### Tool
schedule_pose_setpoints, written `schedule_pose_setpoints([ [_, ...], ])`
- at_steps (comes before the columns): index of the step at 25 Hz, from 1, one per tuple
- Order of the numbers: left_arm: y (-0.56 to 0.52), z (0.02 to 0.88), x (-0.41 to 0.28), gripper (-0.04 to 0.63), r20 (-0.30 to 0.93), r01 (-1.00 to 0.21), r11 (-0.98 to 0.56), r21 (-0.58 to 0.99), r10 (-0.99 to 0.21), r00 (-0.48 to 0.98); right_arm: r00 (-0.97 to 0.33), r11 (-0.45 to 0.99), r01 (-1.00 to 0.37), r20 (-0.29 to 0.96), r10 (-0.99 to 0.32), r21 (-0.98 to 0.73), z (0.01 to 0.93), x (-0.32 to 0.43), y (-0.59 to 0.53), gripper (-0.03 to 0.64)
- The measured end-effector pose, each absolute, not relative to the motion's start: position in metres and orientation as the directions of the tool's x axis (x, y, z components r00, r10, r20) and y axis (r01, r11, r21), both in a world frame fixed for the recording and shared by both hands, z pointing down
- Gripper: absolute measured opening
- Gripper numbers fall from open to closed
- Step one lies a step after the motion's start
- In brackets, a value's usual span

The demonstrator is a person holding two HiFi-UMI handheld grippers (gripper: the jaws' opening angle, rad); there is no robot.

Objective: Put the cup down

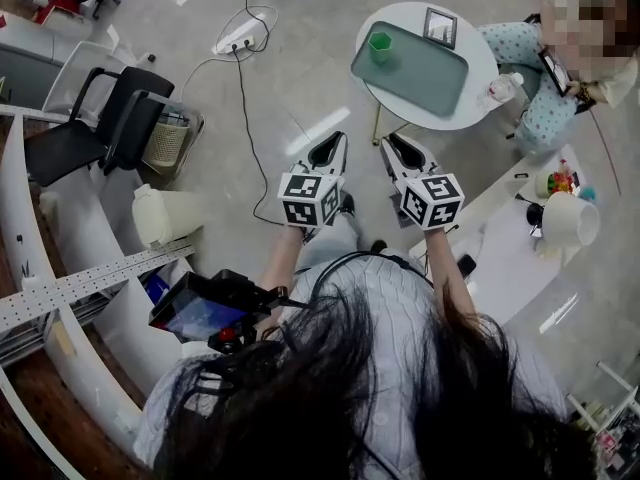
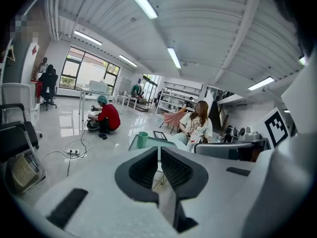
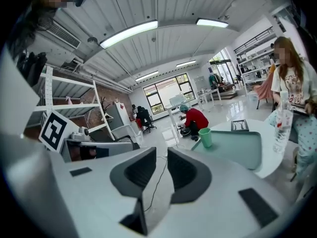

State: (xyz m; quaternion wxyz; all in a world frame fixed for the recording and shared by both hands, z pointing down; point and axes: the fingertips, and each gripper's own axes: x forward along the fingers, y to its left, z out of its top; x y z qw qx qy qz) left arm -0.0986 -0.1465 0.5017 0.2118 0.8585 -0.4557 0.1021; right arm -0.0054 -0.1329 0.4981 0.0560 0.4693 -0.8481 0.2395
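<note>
A green cup [image 1: 380, 46] stands upright at the far left corner of a pale green tray [image 1: 425, 76] on a round white table [image 1: 470, 116]. Both grippers hang over the floor, well short of the table and apart from the cup. My left gripper [image 1: 331, 146] has its jaws closed together with nothing in them. My right gripper [image 1: 399, 146] shows a narrow gap between its jaws, also empty. The cup [image 2: 142, 139] appears beyond the left jaws in the left gripper view. In the right gripper view the cup [image 3: 205, 137] and tray [image 3: 235, 148] lie ahead to the right.
A person [image 1: 560, 63] sits at the table's far right with a clear bottle [image 1: 503, 88] nearby. A small framed picture [image 1: 440, 26] stands behind the tray. A power strip and cable [image 1: 238, 43] lie on the floor; black chairs [image 1: 110, 118] stand left. A cluttered white desk [image 1: 520, 238] is at right.
</note>
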Motion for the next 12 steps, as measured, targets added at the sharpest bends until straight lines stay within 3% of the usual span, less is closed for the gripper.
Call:
schedule_pose_setpoints([
  [12,-0.083,0.49,-0.062,0.028,0.352,-0.839,-0.493,0.231,-0.761,0.545,-0.599,0.493,-0.789,0.281,-0.75,-0.366,0.492,0.021,-0.071,0.08],
])
